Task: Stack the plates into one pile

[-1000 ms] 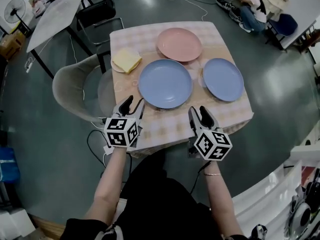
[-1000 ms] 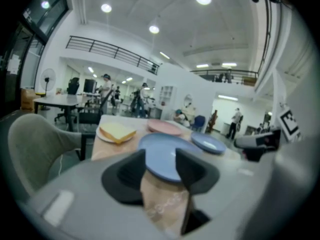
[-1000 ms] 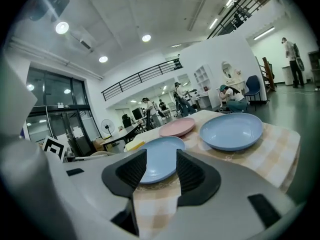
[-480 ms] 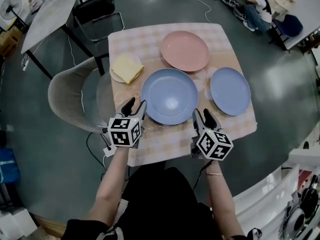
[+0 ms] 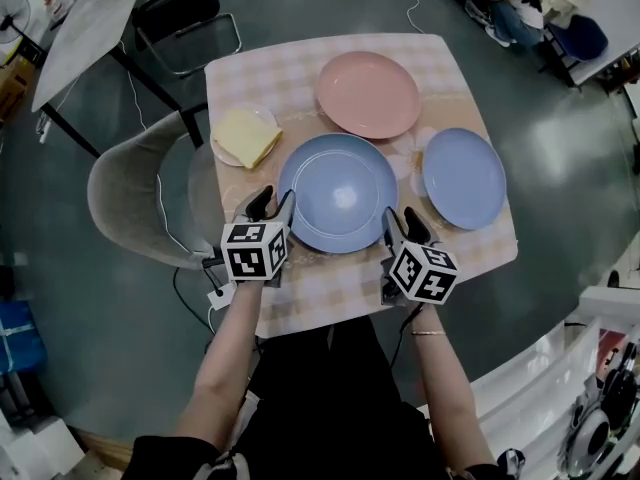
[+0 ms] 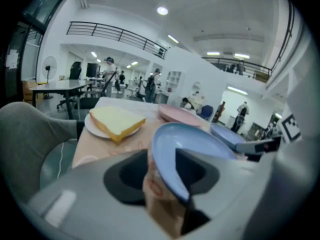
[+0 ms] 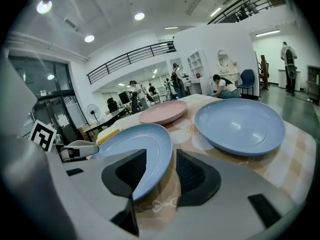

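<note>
Three plates lie apart on the checked table [image 5: 290,73]: a large blue plate [image 5: 338,191] in front, a pink plate [image 5: 368,94] behind it, a smaller blue plate [image 5: 464,178] to the right. My left gripper [image 5: 272,204] is open at the large plate's near-left rim. My right gripper [image 5: 404,224] is open at its near-right rim. In the left gripper view the large blue plate [image 6: 192,139] has its rim in the gap of that gripper [image 6: 161,166]. The right gripper view shows the same for the large blue plate [image 7: 132,146] and the right gripper [image 7: 155,171].
A white plate carrying a yellow slab [image 5: 246,136] sits at the table's left edge. A grey chair [image 5: 135,193] stands to the left of the table. A folding table and a dark chair [image 5: 185,13] stand further back on the floor.
Both grippers have moved forward over the table's front edge and closed in on the large blue plate's near rim. The plates have not moved.
</note>
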The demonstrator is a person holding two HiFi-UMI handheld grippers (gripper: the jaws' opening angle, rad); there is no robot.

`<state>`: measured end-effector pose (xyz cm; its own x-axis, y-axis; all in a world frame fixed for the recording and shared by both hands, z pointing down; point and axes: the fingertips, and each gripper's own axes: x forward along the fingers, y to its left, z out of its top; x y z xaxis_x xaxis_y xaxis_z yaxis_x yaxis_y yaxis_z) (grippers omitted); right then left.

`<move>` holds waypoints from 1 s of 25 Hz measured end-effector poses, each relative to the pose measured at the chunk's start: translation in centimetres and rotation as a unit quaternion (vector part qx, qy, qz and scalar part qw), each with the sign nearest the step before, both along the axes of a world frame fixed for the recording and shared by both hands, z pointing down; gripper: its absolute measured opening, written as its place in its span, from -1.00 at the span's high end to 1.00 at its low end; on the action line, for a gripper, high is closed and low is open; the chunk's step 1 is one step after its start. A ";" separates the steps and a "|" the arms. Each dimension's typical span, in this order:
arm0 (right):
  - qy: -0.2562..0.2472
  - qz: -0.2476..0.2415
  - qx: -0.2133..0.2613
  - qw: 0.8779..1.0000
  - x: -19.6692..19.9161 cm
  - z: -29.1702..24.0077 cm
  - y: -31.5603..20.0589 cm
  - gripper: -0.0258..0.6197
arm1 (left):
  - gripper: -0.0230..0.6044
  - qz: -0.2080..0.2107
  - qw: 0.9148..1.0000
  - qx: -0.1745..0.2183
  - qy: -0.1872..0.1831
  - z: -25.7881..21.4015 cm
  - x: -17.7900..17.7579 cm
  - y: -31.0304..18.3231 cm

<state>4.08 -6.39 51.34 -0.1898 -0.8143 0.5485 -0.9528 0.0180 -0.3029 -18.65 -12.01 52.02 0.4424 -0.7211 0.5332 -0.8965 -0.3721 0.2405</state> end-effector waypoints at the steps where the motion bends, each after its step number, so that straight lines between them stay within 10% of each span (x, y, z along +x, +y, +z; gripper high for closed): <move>1: -0.001 0.001 -0.004 1.000 0.1 0.3 -0.2 0.41 | 0.35 -0.001 1.000 -0.003 -0.001 0.2 0.1 -0.1; 25: -0.002 -0.002 -0.049 0.999 0.7 1.4 -1.1 0.68 | 0.68 0.001 0.999 -0.018 -0.047 0.0 1.4 -1.2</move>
